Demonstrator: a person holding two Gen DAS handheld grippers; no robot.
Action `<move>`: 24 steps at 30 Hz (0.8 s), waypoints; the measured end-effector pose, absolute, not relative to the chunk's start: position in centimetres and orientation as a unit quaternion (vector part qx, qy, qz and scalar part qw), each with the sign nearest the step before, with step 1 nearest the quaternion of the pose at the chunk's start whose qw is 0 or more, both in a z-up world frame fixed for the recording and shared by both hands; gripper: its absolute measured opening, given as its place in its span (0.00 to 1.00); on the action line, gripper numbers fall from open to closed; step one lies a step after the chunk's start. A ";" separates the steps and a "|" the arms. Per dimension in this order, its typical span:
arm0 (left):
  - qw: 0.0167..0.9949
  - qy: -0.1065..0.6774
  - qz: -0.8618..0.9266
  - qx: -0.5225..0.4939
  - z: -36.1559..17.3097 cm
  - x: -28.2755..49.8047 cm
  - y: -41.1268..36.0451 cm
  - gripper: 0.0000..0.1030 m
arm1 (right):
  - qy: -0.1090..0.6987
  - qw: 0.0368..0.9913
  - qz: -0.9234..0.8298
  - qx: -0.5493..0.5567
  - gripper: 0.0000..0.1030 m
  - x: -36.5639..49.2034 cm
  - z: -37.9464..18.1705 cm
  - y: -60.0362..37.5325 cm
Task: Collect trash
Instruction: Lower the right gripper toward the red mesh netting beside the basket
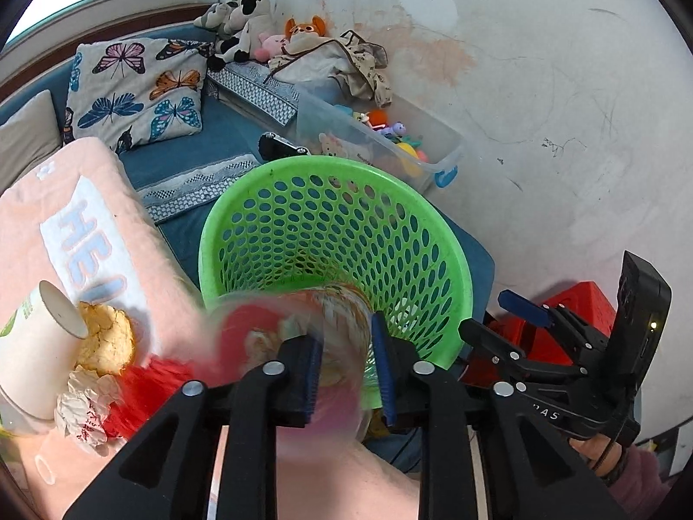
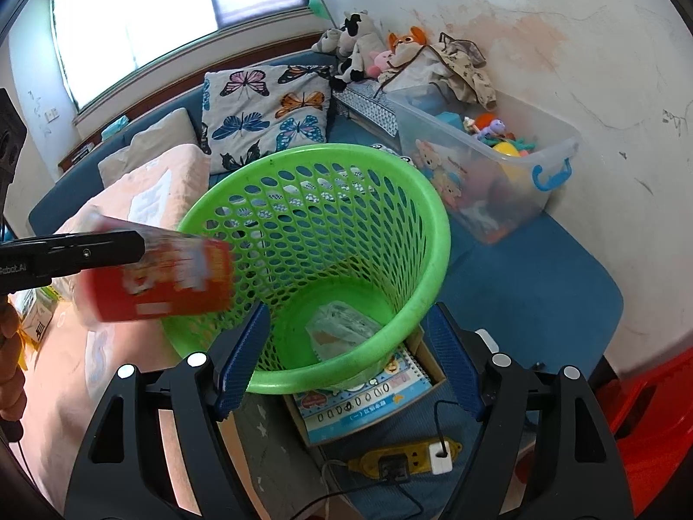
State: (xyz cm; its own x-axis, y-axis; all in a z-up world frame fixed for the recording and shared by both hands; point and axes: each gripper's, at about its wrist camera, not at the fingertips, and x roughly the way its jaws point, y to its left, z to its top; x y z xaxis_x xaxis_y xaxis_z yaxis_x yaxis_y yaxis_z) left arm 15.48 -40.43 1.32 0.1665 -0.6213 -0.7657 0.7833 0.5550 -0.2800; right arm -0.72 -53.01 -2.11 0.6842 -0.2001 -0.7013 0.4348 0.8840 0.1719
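Note:
A green perforated basket (image 1: 329,225) (image 2: 320,225) stands on the blue couch with a clear wrapper (image 2: 342,329) on its bottom. My left gripper (image 1: 346,346) is open above the basket's near rim. A blurred red snack packet (image 1: 255,325) (image 2: 164,286) lies between its pads, and they do not press on it. In the right wrist view the packet hangs off the left gripper's finger (image 2: 108,247), over the rim. My right gripper (image 2: 348,359) (image 1: 485,312) is open, its fingers astride the basket's lower wall.
A paper cup (image 1: 39,346), a yellow crumbly piece (image 1: 106,338) and crumpled white paper (image 1: 86,407) lie on the pink blanket (image 1: 65,225). A clear toy box (image 2: 489,164) stands by the wall. A booklet box (image 2: 364,403) and a power strip (image 2: 403,459) lie below the basket.

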 end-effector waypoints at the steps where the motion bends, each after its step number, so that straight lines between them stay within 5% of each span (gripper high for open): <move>1: 0.759 0.448 -0.464 0.088 1.5 15.4 -40.4 0.35 | 0.355 0.903 -0.174 0.165 0.73 -0.8 -2.0 -53.0; 3: 0.766 0.438 -0.461 0.088 1.8 15.1 -40.2 0.51 | 0.353 0.905 -0.175 0.163 0.73 -0.9 -1.8 -52.8; 24: 0.819 0.395 -0.413 0.057 5.1 13.6 -29.7 0.53 | 0.367 0.902 -0.128 0.188 0.75 -2.8 -4.0 -48.4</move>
State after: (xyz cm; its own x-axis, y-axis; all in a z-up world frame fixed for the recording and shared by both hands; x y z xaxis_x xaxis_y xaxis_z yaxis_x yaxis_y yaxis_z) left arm 13.56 -29.66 5.11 0.3472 -0.6313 -0.6934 0.7218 0.6520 -0.2322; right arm -2.75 -48.38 -4.05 0.6974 -0.0923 -0.7107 0.3690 0.8963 0.2457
